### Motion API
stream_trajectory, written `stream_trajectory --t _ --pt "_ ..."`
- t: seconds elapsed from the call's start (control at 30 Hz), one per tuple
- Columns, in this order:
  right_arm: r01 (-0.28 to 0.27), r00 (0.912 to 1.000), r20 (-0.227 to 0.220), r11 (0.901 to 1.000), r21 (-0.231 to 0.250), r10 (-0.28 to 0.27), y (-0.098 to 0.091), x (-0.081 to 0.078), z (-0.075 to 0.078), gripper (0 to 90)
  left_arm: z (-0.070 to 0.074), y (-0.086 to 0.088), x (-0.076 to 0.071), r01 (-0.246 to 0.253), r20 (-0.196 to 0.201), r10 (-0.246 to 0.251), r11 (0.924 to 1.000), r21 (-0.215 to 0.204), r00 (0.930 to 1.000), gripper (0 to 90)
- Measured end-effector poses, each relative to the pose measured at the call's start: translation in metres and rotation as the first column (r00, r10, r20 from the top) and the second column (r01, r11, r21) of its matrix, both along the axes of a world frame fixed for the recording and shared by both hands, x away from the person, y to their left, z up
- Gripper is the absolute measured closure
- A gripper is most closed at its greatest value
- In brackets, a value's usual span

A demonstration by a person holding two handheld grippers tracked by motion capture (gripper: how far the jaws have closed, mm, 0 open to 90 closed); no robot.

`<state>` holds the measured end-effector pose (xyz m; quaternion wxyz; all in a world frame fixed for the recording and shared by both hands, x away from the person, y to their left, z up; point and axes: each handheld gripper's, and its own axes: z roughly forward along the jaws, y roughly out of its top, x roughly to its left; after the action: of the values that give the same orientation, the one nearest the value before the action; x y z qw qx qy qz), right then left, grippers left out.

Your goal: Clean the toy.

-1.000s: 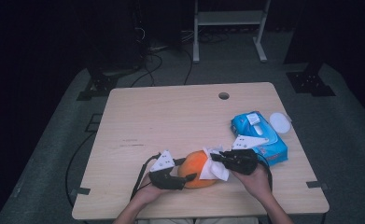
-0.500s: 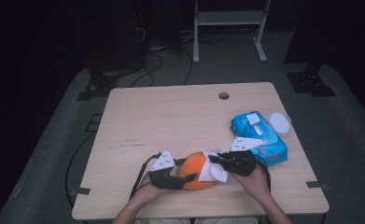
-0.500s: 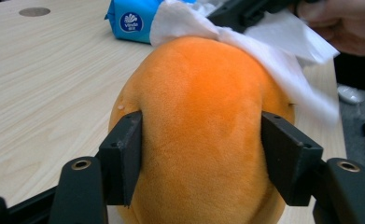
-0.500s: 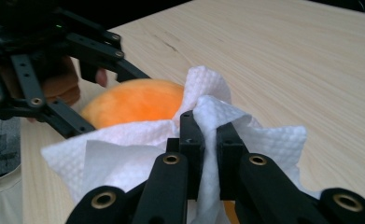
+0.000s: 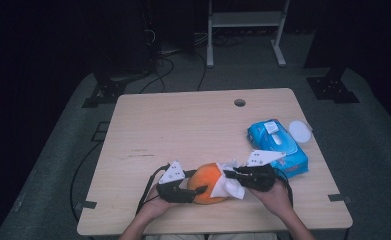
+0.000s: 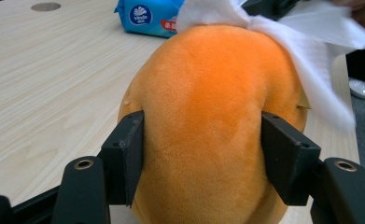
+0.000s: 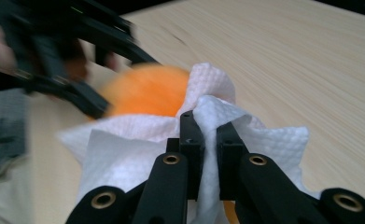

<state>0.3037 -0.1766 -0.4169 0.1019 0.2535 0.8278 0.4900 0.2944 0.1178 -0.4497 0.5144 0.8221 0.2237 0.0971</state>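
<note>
my left gripper (image 6: 203, 154) is clamped around the fat end of the orange plush toy (image 6: 208, 116), one black jaw pressed into each flank so the fur bulges a bit between them. the jaws have just been closing in on it, and that squeeze is the whole point i think: it pins the toy so it can't roll or scoot when the other side rubs on it. from the high view the toy (image 5: 209, 183) sits on the wooden table (image 5: 183, 125) near my front edge, right between my two hands.

my right gripper (image 7: 207, 135) is pinched tight on a white wet wipe (image 7: 124, 149), jaws nearly together with the sheet bunched up between them and the rest flopping out on both sides. gripping it by a fold like that leaves plenty of loose tissue to drape over the far end of the toy, which is where it's touching now (image 5: 228, 184). looks to me like a wipe-down of the plush is mid-way.

further out, the blue wipes pack (image 5: 277, 148) lies just beyond my right hand, close enough to grab another sheet, and its round white lid (image 5: 300, 131) sits beside it near the right edge of the table. a small round hole (image 5: 239, 102) is up by the far edge, well apart from everything.
</note>
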Motion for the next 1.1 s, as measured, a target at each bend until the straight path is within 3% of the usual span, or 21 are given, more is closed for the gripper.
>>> stream_trajectory --t 0.03,0.1,0.3,0.4,0.5,0.53,0.6,0.7,0.77,0.87,0.93,1.03,1.07,1.1 --pt "0.025 0.9996 -0.012 0.9996 -0.011 -0.025 -0.004 0.003 -0.003 84.0 0.0 0.001 0.001 -0.003 -0.005 0.003 1.0 -0.007 1.0 37.2" --pt "0.035 0.9985 -0.044 0.9993 0.012 -0.034 -0.01 0.005 -0.007 84.0 -0.001 0.004 0.003 -0.012 -0.017 0.011 0.9998 -0.013 0.9998 37.2" --pt "-0.069 0.9976 0.005 0.9934 0.091 0.069 0.006 -0.005 0.004 84.0 -0.002 0.004 0.005 -0.024 -0.023 0.024 0.9995 -0.02 0.9995 37.4" --pt "-0.056 0.9984 -0.007 0.9952 0.08 0.056 0.004 -0.003 0.001 84.0 -0.002 0.004 0.004 -0.023 -0.025 0.022 0.9994 -0.026 0.9995 37.5" --pt "0.012 0.9996 -0.027 0.9992 0.039 -0.01 -0.004 0.003 -0.005 84.0 -0.001 0.003 0.003 -0.024 -0.022 0.023 0.9995 -0.02 0.9995 37.5" --pt "0.016 0.999 -0.043 0.9986 0.051 -0.014 -0.006 0.005 -0.007 84.0 -0.001 0.003 0.003 -0.024 -0.024 0.024 0.9995 -0.019 0.9994 37.5" --pt "0.006 0.9995 -0.033 0.9982 0.059 -0.004 -0.004 0.003 -0.005 84.0 -0.001 0.0 0.001 -0.024 -0.015 0.024 0.9996 -0.015 0.9996 37.3" --pt "-0.053 0.9985 -0.004 0.9924 0.111 0.054 0.006 -0.002 0.003 83.9 0.001 -0.008 -0.003 -0.001 0.006 0.001 0.9999 -0.013 1.0 36.4" --pt "-0.049 0.9987 0.016 0.9969 0.061 0.048 0.013 -0.002 0.004 83.9 0.003 -0.011 -0.006 0.012 0.015 -0.012 0.9999 -0.003 0.9998 33.9" --pt "-0.043 0.9985 -0.03 0.9951 0.089 0.046 0.005 0.003 -0.001 83.9 0.005 -0.004 -0.002 0.044 -0.029 -0.046 0.9968 -0.066 0.9985 28.5" --pt "-0.046 0.998 -0.04 0.9951 0.087 0.05 0.003 0.003 -0.001 83.9 0.005 -0.001 0.001 0.026 -0.07 -0.033 0.995 -0.096 0.997 21.0" --pt "-0.053 0.9979 -0.032 0.9953 0.081 0.056 0.003 0.003 -0.001 83.9 0.0 -0.001 0.007 -0.018 -0.143 0.004 0.9952 -0.096 0.9897 8.8" --pt "-0.052 0.9977 -0.039 0.995 0.085 0.055 0.003 0.003 -0.002 83.9 -0.002 -0.004 0.008 -0.014 -0.169 -0.002 0.9951 -0.098 0.9857 9.2" --pt "-0.05 0.9976 -0.043 0.9944 0.093 0.054 0.003 0.004 -0.002 83.8 -0.003 -0.007 0.007 -0.009 -0.163 -0.005 0.9964 -0.084 0.9866 12.9"
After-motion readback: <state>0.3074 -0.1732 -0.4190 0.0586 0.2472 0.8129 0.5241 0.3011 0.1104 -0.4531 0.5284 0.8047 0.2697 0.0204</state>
